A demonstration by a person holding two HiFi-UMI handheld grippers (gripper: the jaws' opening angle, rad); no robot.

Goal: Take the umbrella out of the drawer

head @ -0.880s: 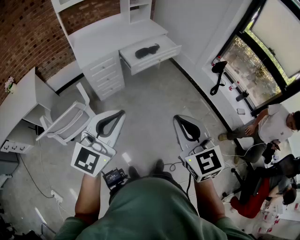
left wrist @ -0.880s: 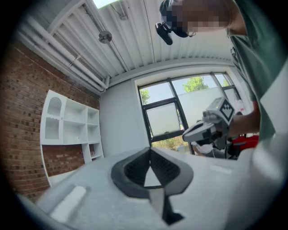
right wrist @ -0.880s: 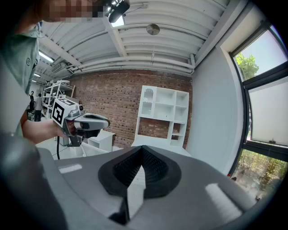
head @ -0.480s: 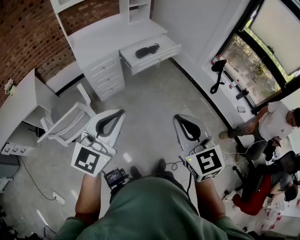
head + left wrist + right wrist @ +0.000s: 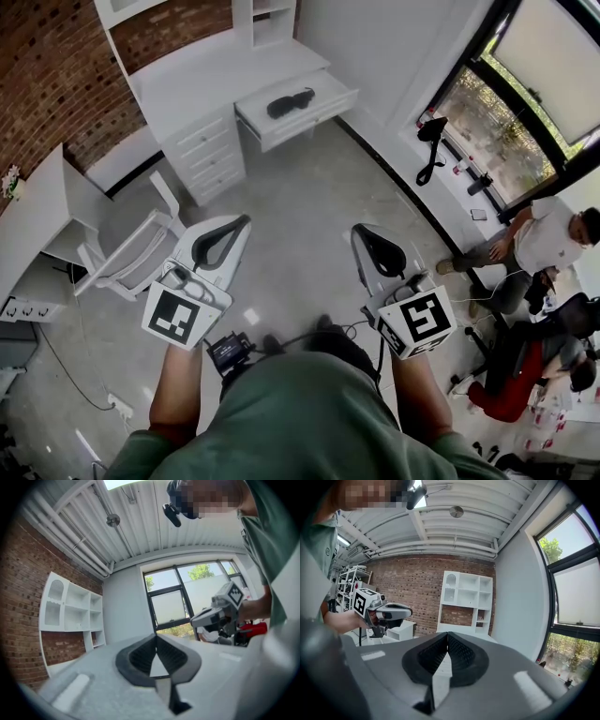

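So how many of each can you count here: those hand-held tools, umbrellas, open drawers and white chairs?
hand-held tools: 2 (left tool, right tool, both shut and empty)
umbrella: 1, black, lying in the drawer
open drawer: 1
white chair: 1
Total: 5

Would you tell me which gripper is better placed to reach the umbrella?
Probably the right gripper: both are shut, empty and far from the umbrella, but the open drawer faces its side, and a chair stands beside the left gripper.
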